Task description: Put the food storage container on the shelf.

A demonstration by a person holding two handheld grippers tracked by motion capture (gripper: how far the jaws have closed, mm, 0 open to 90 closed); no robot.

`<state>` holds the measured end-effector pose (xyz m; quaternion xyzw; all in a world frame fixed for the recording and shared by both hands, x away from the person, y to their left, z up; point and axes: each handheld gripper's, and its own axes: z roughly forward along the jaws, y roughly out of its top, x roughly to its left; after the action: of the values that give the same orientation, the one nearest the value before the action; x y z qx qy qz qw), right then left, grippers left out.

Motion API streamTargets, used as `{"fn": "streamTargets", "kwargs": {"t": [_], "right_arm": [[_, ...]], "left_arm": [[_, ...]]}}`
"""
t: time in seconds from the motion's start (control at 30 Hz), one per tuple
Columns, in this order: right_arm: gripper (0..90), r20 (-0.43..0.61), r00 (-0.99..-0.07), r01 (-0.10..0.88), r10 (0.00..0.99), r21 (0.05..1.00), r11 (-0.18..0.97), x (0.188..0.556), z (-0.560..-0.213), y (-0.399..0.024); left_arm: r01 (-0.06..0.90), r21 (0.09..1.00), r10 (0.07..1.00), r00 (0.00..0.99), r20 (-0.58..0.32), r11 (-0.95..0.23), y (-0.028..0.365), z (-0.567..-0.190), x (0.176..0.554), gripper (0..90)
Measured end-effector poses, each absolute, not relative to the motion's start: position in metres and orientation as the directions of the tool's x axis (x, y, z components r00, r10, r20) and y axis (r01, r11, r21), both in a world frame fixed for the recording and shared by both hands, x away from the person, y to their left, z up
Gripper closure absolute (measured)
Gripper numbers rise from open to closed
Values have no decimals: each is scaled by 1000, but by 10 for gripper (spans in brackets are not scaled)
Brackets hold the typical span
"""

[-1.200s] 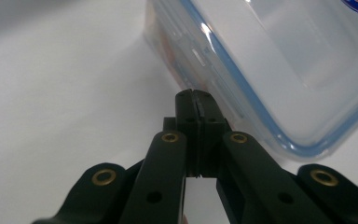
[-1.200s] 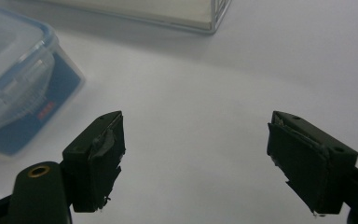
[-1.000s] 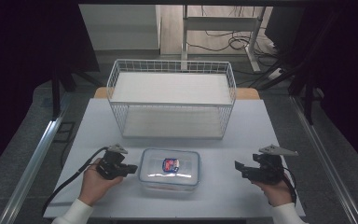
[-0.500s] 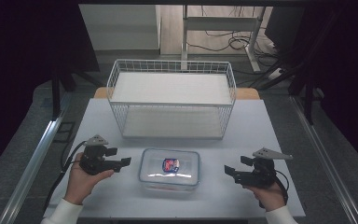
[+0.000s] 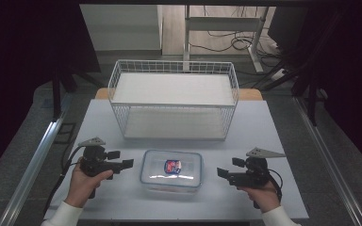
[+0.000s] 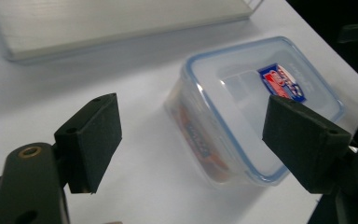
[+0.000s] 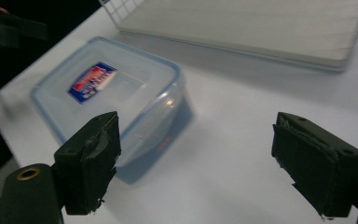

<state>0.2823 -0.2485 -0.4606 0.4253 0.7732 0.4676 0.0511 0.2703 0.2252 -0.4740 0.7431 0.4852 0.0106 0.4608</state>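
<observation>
— Plastic container (image 5: 171, 169), clear with a blue-rimmed lid and a red-and-blue label: where does it sit?

— Flat on the white table (image 5: 273, 136), near the front edge, midway between the two hands. Behind it, a little apart, stands a white wire basket (image 5: 174, 101).

— And the left gripper (image 5: 121, 160)?

— Just to the left of the container, pointing at its short side without touching it. Its jaws have just been opening and now stand wide apart. In the left gripper view the container (image 6: 256, 107) lies ahead of the black pads (image 6: 91, 140), not between them; they hold nothing.

— The right gripper (image 5: 229, 168)?

— On the other side of the box, aimed at the opposite short side, with a small gap of bare table left between tips and lid. Its jaws are spread wide too. In the right gripper view the container (image 7: 116, 93) lies ahead and to the left, beyond the pads (image 7: 91, 161), and nothing is gripped.

— Is the lid on?

— Yes, it sits on the box; whether the clips are latched I cannot tell.
</observation>
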Motion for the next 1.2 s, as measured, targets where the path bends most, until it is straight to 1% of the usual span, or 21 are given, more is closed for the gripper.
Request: {"fn": "streamTargets", "kwargs": {"t": [0.07, 0.1, 0.2, 0.3, 0.37, 0.43, 0.53, 0.83, 1.03, 1.2], "right_arm": [[160, 336, -633, 618, 698, 762, 194, 284, -462, -246], [161, 362, -637, 632, 681, 751, 191, 286, -464, -240], [160, 383, -642, 640, 664, 744, 190, 286, -465, -234], [160, 407, -652, 647, 640, 738, 190, 287, -466, -227], [161, 415, -654, 651, 633, 735, 191, 288, -466, -224], [160, 425, -655, 656, 624, 731, 191, 289, -468, -221], [160, 427, -656, 663, 622, 720, 205, 290, -472, -216], [156, 461, -650, 684, 604, 701, 202, 293, -480, -204], [144, 489, -633, 705, 600, 685, 186, 297, -484, -202], [107, 490, -625, 716, 608, 669, 197, 298, -489, -197]], "left_arm": [[716, 690, 724, 530, -442, -104, 223, -476, 270, 189], [719, 687, 712, 535, -454, -102, 222, -477, 270, 187], [731, 676, 678, 544, -494, -94, 218, -480, 272, 186], [743, 661, 674, 542, -502, -105, 217, -484, 278, 193], [760, 643, 645, 538, -542, -93, 216, -488, 281, 192], [786, 616, 597, 518, -613, -50, 218, -494, 285, 191], [787, 614, 623, 511, -593, -61, 217, -500, 288, 195], [827, 556, 488, 518, -703, -77, 205, -520, 303, 201], [849, 521, 468, 499, -729, -92, 200, -531, 309, 210], [864, 495, 448, 482, -753, -97, 195, -538, 312, 233]]}}
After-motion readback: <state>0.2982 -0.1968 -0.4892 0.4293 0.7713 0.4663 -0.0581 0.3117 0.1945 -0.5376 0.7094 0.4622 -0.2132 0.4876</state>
